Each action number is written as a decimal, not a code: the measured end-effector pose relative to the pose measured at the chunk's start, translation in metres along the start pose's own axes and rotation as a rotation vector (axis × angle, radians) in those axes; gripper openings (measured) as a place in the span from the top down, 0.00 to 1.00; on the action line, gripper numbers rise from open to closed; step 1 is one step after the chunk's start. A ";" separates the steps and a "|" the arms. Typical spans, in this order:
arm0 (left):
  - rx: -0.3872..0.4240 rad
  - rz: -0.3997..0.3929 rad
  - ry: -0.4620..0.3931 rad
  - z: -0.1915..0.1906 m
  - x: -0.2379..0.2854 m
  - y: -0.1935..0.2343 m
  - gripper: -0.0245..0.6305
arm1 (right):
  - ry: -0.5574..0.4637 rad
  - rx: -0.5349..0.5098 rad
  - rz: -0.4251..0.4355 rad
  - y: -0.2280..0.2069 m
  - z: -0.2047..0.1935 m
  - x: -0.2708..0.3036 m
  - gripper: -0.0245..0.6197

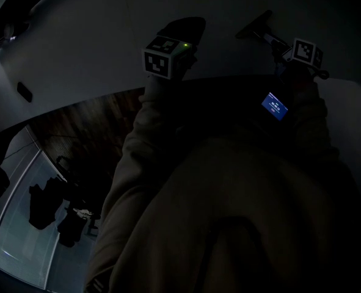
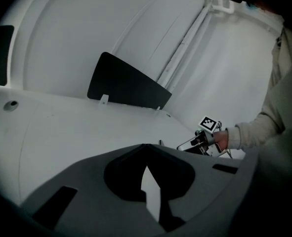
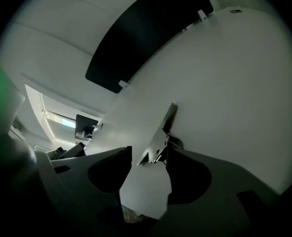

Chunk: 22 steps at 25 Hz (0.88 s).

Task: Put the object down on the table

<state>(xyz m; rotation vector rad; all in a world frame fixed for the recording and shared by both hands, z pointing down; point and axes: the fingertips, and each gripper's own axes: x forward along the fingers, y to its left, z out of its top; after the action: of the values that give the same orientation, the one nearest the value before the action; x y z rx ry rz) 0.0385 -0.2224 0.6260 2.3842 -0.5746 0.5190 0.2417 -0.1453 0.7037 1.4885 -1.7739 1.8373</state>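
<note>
Darkness fills most of the head view, but the two gripper views are brighter. The right gripper holds the task's object, a flat grey metal bracket with small holes near its lower end. The bracket stands between the jaw tips and reaches away from them, tilted, over the white table. The jaws are set rather wide, and the broad end of the bracket fills almost the whole space between them. It lies against the right jaw, and only a thin sliver shows at the left one. A small dark shadow lies on the table just beside the bracket. I cannot tell whether its far end touches the surface.

The left gripper carries nothing. Its two jaws meet at the tips, and only a narrow white wedge of table shows behind them. In its view the right gripper is seen far to the right, low over the table, with the person's right hand around it and a pale beige knitted sleeve behind the hand.

A black flat panel stands upright at the far part of the table, fixed by small white clips. In the head view both arms stretch forward. A small blue lit screen glows near the right one, and a dark wooden floor shows at the near left, beside the table edge.
</note>
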 end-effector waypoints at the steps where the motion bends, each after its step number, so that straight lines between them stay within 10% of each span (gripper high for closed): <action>1: 0.005 0.001 -0.002 0.003 -0.001 0.000 0.97 | 0.006 0.013 -0.033 -0.006 -0.003 -0.002 0.65; 5: 0.024 0.006 -0.016 0.015 -0.005 -0.001 0.97 | 0.033 0.015 -0.146 -0.031 -0.015 -0.008 0.64; 16: 0.073 0.014 -0.036 0.041 -0.017 -0.015 0.97 | -0.022 -0.038 -0.093 -0.012 0.004 -0.027 0.65; 19: 0.073 0.010 -0.056 0.050 -0.023 -0.018 0.97 | -0.018 -0.062 -0.077 -0.004 0.006 -0.028 0.91; 22: 0.097 0.010 -0.054 0.056 -0.028 -0.024 0.97 | -0.023 -0.093 -0.045 0.013 0.010 -0.031 0.93</action>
<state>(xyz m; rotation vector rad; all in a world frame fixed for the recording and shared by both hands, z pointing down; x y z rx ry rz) 0.0397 -0.2342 0.5605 2.4946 -0.5971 0.4986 0.2517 -0.1420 0.6706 1.5074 -1.7953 1.6992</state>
